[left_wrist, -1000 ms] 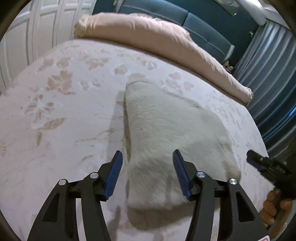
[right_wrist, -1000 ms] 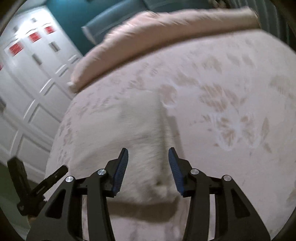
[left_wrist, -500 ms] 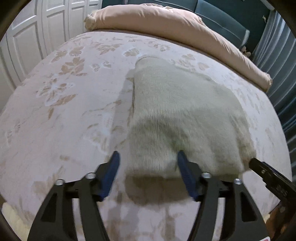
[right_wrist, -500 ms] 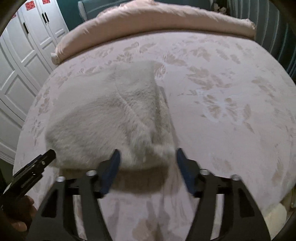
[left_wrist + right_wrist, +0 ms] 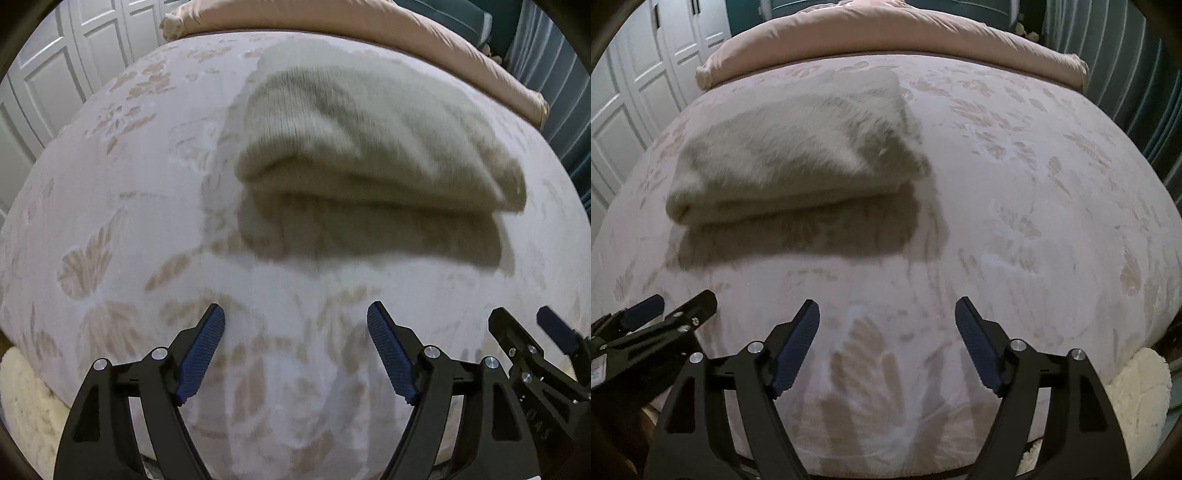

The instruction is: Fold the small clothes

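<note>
A cream fuzzy knit garment [image 5: 369, 144] lies folded in layers on the floral bedspread [image 5: 122, 206]; in the right wrist view the same garment [image 5: 798, 158] sits left of centre. My left gripper [image 5: 295, 325] hovers over bare bedspread short of the garment's near edge, its jaws opening with nothing between them. My right gripper [image 5: 886, 321] likewise stands back from the garment, jaws opening and empty. Each gripper shows in the other's view: the right gripper [image 5: 528, 332] at lower right, the left gripper [image 5: 672, 306] at lower left.
A pink rolled duvet [image 5: 894, 33] lies across the far end of the bed. White panelled wardrobe doors [image 5: 55, 74] stand to the left, grey-blue curtains [image 5: 1145, 74] to the right. A cream fluffy rug [image 5: 1137, 398] shows below the bed's near edge.
Both grippers let go of the garment's near edge, opened wider and drew back toward the bed's near side. The garment now lies folded, farther from the fingers.
</note>
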`<state>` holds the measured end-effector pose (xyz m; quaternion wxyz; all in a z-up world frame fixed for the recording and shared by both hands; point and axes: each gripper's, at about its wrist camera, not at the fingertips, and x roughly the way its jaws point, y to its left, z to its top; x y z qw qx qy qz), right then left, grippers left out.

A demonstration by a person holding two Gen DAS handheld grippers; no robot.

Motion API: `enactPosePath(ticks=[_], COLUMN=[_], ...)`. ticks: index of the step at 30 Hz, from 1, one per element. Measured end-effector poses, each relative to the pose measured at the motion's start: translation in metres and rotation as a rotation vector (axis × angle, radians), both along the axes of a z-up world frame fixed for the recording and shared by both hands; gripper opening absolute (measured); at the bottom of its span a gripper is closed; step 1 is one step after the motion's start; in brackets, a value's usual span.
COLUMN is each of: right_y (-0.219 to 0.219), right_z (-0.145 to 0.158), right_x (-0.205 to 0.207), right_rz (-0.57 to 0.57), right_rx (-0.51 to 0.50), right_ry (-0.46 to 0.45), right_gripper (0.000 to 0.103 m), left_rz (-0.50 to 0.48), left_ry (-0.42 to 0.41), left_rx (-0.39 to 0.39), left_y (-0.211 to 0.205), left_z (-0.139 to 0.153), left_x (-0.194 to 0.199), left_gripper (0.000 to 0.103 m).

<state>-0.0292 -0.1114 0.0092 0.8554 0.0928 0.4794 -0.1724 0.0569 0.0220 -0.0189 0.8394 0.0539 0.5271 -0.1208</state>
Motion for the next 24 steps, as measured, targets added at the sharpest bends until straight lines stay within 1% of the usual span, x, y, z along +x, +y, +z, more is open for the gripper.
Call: enactPosePath(ticks=[4, 6, 8, 11, 16, 24], right_y=[0.009, 0.008, 0.007, 0.008, 0.003, 0.003], right_z=[-0.011, -0.018, -0.022, -0.024, -0.030, -0.035], right_x=[-0.007, -0.010, -0.014, -0.016, -0.020, -0.024], right_rz=[0.013, 0.006, -0.004, 0.007, -0.007, -0.017], right_rx=[-0.022, -0.002, 0.015, -0.008, -0.001, -0.015], right_ry=[0.020, 0.037, 0.031, 0.016, -0.007, -0.051], right_gripper=[0.075, 0.075, 0.076, 0.077, 0.087, 0.092], left_rz=[-0.022, -0.015, -0.013, -0.006, 0.006, 0.010], left_ry=[-0.053, -0.074, -0.095, -0.122, -0.147, -0.186], left_rx=[0.061, 0.054, 0.057, 0.066, 0.056, 0.050], left_y=[-0.004, -0.002, -0.001, -0.002, -0.002, 0.000], left_z=[-0.006, -0.008, -0.010, -0.011, -0.013, -0.015], left_x=[-0.013, -0.017, -0.021, -0.026, -0.032, -0.035], left_gripper=[0.080, 0.081, 0.082, 0.082, 0.085, 0.086])
